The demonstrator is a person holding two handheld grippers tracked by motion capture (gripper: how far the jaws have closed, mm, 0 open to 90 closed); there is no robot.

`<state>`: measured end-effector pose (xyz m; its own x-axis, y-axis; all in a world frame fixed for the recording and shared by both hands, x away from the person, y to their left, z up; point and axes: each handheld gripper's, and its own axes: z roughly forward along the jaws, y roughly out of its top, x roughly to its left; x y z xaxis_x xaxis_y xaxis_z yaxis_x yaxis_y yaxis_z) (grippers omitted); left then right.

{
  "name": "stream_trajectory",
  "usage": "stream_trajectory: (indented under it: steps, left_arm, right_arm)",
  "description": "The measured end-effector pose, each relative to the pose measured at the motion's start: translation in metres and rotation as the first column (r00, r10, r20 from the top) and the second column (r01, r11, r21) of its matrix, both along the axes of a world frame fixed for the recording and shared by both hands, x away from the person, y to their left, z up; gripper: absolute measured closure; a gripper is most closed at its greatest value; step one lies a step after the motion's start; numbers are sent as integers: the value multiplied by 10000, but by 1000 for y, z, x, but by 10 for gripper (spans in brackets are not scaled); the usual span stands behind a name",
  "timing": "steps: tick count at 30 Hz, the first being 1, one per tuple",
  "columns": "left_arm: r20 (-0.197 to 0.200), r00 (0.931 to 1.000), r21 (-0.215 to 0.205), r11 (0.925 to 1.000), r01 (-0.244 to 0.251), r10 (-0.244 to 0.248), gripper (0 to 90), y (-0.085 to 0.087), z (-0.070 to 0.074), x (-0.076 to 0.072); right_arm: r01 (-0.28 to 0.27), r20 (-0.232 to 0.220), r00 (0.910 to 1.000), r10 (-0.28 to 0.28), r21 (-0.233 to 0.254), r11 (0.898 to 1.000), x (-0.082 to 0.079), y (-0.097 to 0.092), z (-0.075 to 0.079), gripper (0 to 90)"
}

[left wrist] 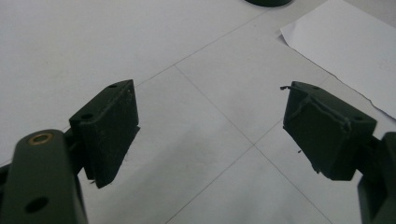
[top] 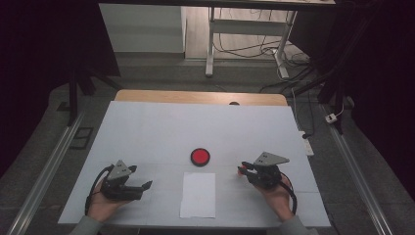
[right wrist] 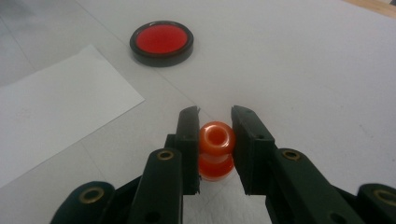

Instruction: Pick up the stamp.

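A small glossy orange-red knob-shaped piece (right wrist: 215, 140) stands upright on the white table between the jaws of my right gripper (right wrist: 215, 119), and both pads press on its sides. In the high view that gripper (top: 244, 168) sits at the right of the table, pointing left, with the orange piece (top: 240, 171) at its tip. A round red disc with a black rim (right wrist: 161, 39) (top: 200, 156) lies a short way beyond it, apart from the jaws. My left gripper (left wrist: 208, 93) (top: 141, 177) rests at the near left, its jaws wide open over bare table.
A white sheet of paper (top: 197, 195) (right wrist: 56, 116) (left wrist: 350, 42) lies flat near the front edge, between the two hands. The white table cover (top: 161, 127) ends at a wooden strip at the back. Beyond it are floor, desk legs and cables.
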<state>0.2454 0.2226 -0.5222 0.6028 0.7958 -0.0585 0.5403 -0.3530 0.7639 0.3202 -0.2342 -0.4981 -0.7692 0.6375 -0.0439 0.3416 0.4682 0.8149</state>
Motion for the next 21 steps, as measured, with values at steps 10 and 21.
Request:
stream_trajectory:
  steps: [10, 21]
  left_arm:
    - [-7, 10000, -9, 10000, -22, 22, 183, 0, 0, 0]
    - [-19, 10000, 35, 10000, -23, 23, 183, 0, -1, 1]
  right_arm:
    - [61, 145, 9999, -69, 543, 9985, -2, -3, 7, 718]
    - [129, 377, 9991, -174, 1169, 9931, -4, -6, 16, 719]
